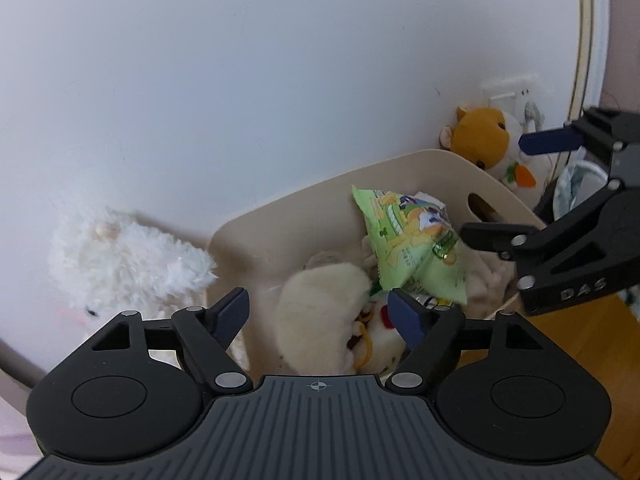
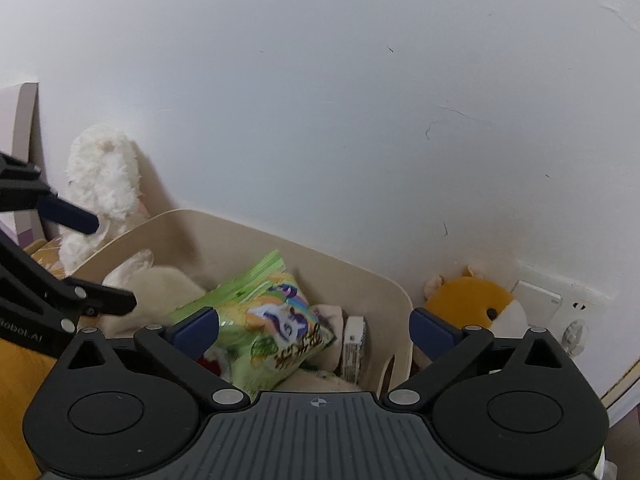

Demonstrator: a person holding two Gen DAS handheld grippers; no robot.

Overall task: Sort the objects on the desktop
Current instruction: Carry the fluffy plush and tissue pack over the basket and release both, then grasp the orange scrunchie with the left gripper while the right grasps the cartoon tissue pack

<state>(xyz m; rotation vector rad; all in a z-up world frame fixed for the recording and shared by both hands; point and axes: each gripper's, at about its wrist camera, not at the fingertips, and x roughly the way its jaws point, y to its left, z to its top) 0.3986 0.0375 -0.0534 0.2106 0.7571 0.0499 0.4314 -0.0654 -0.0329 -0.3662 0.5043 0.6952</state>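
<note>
A beige bin [image 1: 256,232] [image 2: 384,292] stands against the wall. In it a green snack bag [image 1: 412,240] [image 2: 272,320] lies tilted on top of a cream plush toy [image 1: 320,320] [image 2: 160,284] and other soft toys. My left gripper [image 1: 318,312] hovers over the bin's near side, jaws wide apart and nothing between the pads. My right gripper [image 2: 316,330] is also open above the bag, its pads clear of it. In the left wrist view one of its fingers [image 1: 488,236] sits right at the bag's edge.
A fluffy white plush [image 1: 120,264] [image 2: 104,184] leans on the wall left of the bin. An orange hamster plush [image 1: 488,136] [image 2: 476,304] sits to its right by a wall socket [image 2: 536,300]. A small white box [image 2: 354,344] stands inside the bin. The wooden desktop [image 1: 580,340] shows beside it.
</note>
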